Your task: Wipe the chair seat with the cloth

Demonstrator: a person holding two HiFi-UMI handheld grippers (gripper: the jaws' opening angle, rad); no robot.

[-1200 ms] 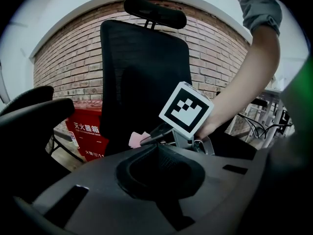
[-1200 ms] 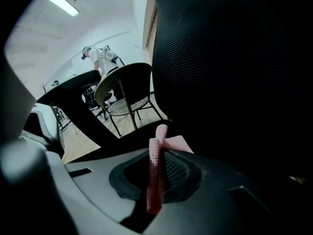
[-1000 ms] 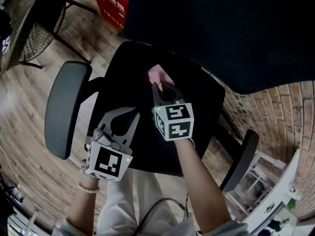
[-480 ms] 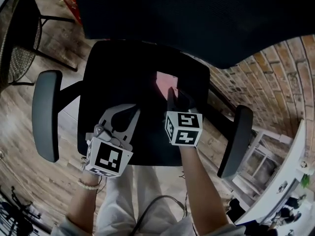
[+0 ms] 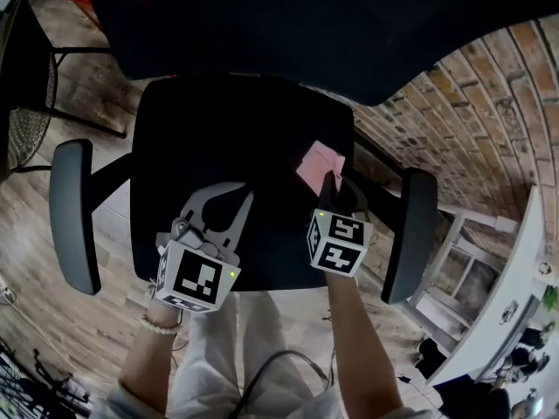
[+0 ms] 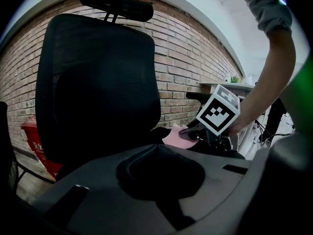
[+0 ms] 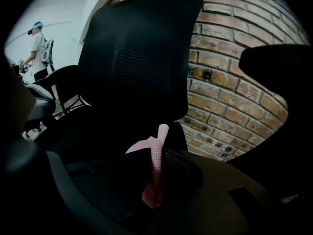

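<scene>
Right tool (image 5: 332,182) has its jaws closed on the pink cloth (image 5: 317,164). The right gripper view shows a narrow strip of the cloth (image 7: 155,175) pinched upright between the two jaws, with a wider flap spreading beyond the tips of the right tool (image 7: 156,155). In the head view, that flap lies on the right part of the black chair seat (image 5: 236,138), about midway from front to back. It sits near the seat's right edge and close to the right armrest (image 5: 403,234). The tool's marker cube (image 5: 339,243) is behind the jaws, just past the seat's front edge.

The left tool (image 5: 236,199) is over the front left part of the seat, well apart from the cloth. Its jaws meet at the tips, and nothing is between them. Its own view shows the left tool (image 6: 156,148) closed in the same way, with only the dark hollow between the jaw bodies. Whether it touches the seat cannot be told. From that view the cloth (image 6: 173,136) shows as a pale pink patch lying on the seat beside the right tool's cube.

The tall black mesh backrest (image 5: 306,24) rises at the far side of the seat, and the left armrest (image 5: 70,212) stands out on the other side. A brick wall (image 5: 472,103) runs behind the chair to the right, and a wooden floor (image 5: 35,321) lies beneath it.
</scene>
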